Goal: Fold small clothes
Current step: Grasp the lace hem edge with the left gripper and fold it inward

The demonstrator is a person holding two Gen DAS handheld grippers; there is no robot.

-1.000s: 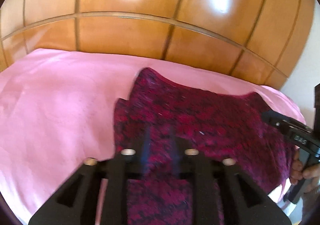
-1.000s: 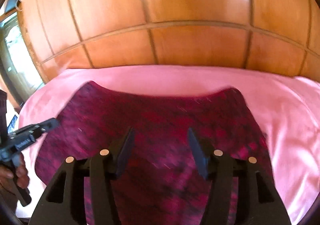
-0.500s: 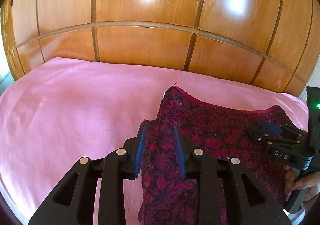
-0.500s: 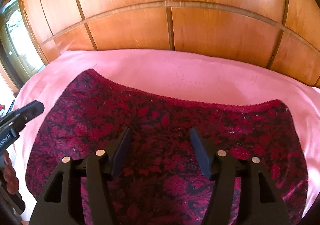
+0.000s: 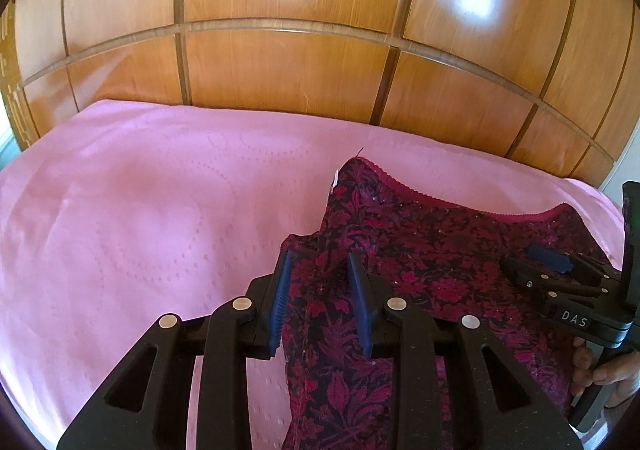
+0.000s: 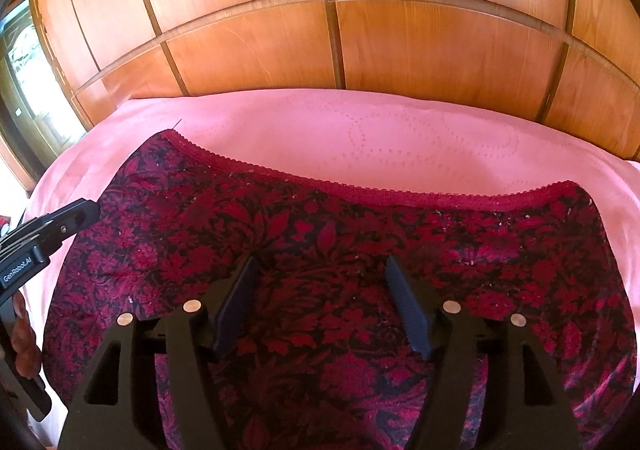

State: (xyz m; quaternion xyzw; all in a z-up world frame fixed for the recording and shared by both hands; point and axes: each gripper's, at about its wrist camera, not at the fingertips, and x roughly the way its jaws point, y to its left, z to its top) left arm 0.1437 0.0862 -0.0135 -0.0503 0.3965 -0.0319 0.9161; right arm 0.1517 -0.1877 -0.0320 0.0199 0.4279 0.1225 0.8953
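A small dark red floral garment with a lace-trimmed edge [image 6: 360,234] lies spread on the pink bed cover [image 6: 380,134]. It also shows in the left wrist view [image 5: 432,250]. My left gripper [image 5: 320,294] is open, its fingers astride the garment's raised left edge without pinching it. My right gripper [image 6: 320,298] is wide open above the middle of the garment. In the left wrist view the right gripper [image 5: 556,270] sits at the garment's right side. In the right wrist view the left gripper [image 6: 80,214] sits at the garment's left edge.
A glossy wooden panelled headboard [image 5: 300,70] rises behind the bed. The pink cover [image 5: 140,230] stretches to the left of the garment. A window or glass door [image 6: 24,66] shows at the far left.
The left gripper's fingers have opened wider around the garment's left edge. The garment has settled flatter on the cover. Both views have steadied and closed in slightly.
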